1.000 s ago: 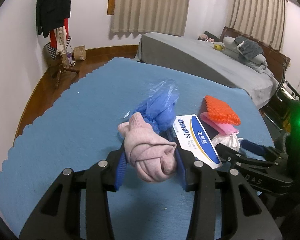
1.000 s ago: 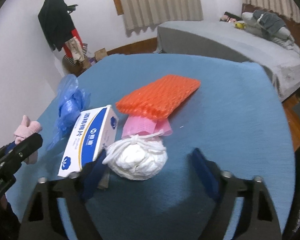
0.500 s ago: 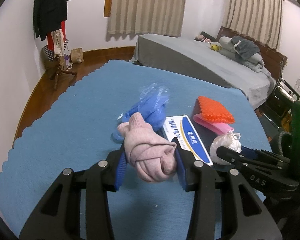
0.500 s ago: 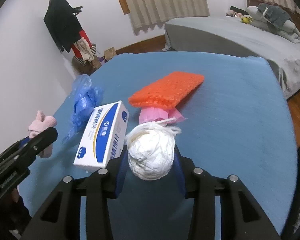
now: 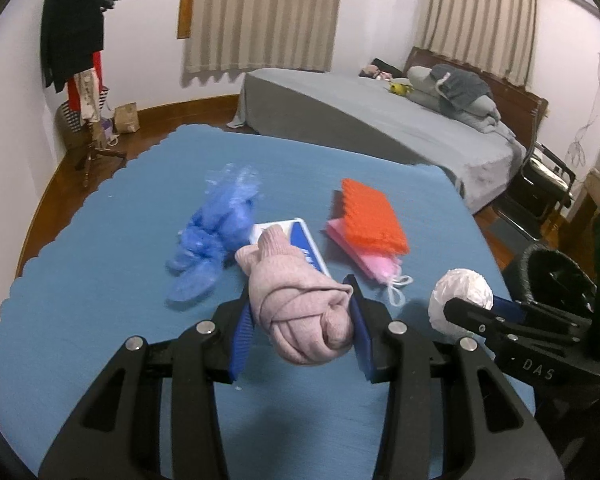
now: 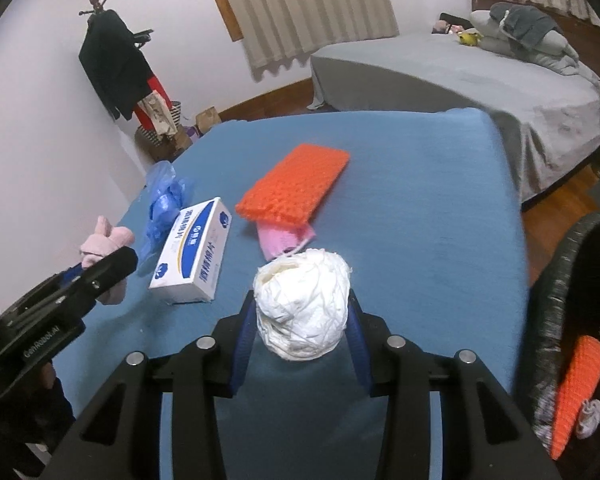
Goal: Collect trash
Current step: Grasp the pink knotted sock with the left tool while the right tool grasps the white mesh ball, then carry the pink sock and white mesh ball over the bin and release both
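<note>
We've got the left gripper (image 5: 302,330) pinching a pink knotted sock (image 5: 300,308), held above the blue table (image 5: 100,280). The right gripper (image 6: 300,332) is clamped on a white paper wad (image 6: 304,304), also off the table. On the table: box (image 6: 192,252) w/ blue label at left, blue plastic bag (image 5: 216,236) beyond it, orange pad (image 6: 294,190) over a pink mask (image 6: 284,238). A bin (image 6: 560,320) sits at near right.

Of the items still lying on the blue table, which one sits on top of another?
The orange bubble-wrap pad: it rests on the pink pouch. The white-and-blue box and blue plastic bag lie directly on the table.
</note>
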The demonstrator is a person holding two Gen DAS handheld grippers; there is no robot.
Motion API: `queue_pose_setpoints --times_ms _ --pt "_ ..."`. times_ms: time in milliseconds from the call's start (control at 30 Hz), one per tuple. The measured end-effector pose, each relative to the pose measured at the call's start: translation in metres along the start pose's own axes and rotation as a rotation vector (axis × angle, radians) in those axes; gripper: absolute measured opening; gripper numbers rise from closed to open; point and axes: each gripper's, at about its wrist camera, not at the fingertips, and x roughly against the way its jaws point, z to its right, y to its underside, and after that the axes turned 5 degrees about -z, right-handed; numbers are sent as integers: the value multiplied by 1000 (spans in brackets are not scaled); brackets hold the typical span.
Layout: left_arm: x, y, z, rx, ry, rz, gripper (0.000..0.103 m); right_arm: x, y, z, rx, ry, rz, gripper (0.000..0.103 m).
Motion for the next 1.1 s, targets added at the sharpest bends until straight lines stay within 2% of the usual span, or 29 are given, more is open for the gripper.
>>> queue_pose_setpoints --times_ms 233,633,1100 --pt "4 1 19 -29 28 0 41 25 1 12 -13 15 44 42" --pt "31 -8 61 -89 89 55 41 89 -5 26 -28 43 167 42" --pt "61 -11 127 -167 212 119 41 157 6 60 -55 131 277 42"
